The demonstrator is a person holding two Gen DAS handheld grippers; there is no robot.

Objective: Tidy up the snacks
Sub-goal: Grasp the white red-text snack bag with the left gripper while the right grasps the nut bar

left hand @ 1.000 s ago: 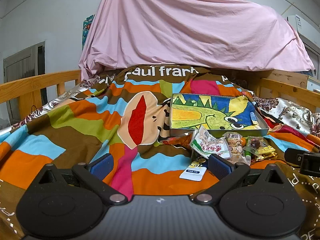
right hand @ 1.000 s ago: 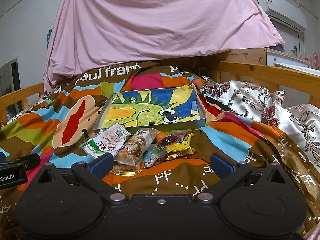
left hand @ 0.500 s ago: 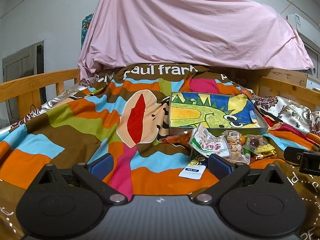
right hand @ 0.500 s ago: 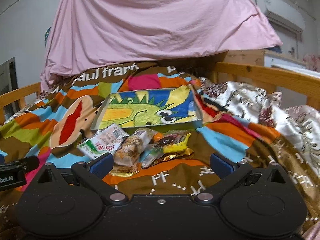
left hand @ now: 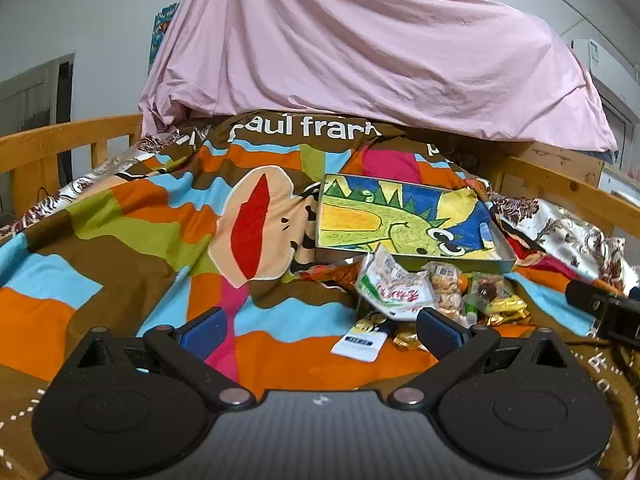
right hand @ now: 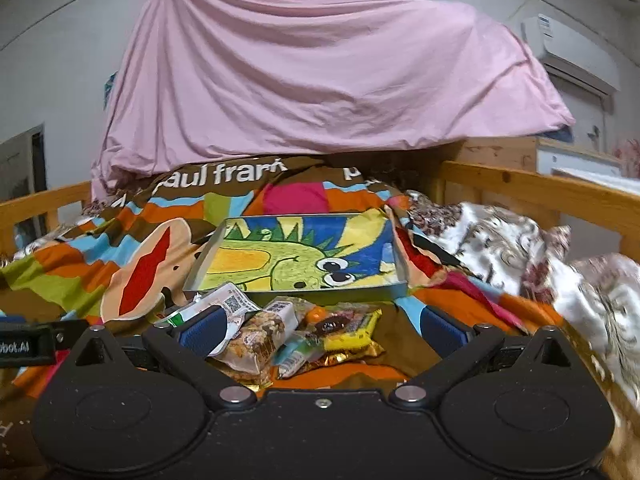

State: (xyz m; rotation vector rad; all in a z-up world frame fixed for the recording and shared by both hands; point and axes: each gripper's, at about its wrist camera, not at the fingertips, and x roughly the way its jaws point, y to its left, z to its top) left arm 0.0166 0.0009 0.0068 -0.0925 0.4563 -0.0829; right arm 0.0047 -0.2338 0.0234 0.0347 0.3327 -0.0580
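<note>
the right gripper (right hand: 320, 326) has closed in on the snack pile (right hand: 280, 330) over the last second, its fingers spread wide and empty with the packets now between the tips, while the left gripper (left hand: 318, 330), also open and empty, has hardly moved and sits just left of the pile. nothing is in the tray (right hand: 394, 292) behind the snacks yet, so the first pick looks about to start. it all lies on a bright patchwork blanket (left hand: 120, 248) on a wooden-railed bed (right hand: 540, 194), under a draped pink sheet (right hand: 320, 80).

At my twelve o'clock a shallow tin tray (right hand: 394, 294) with a dinosaur drawing lies flat and empty on the bed, the snack packets (right hand: 276, 330) heaped against its near edge.
</note>
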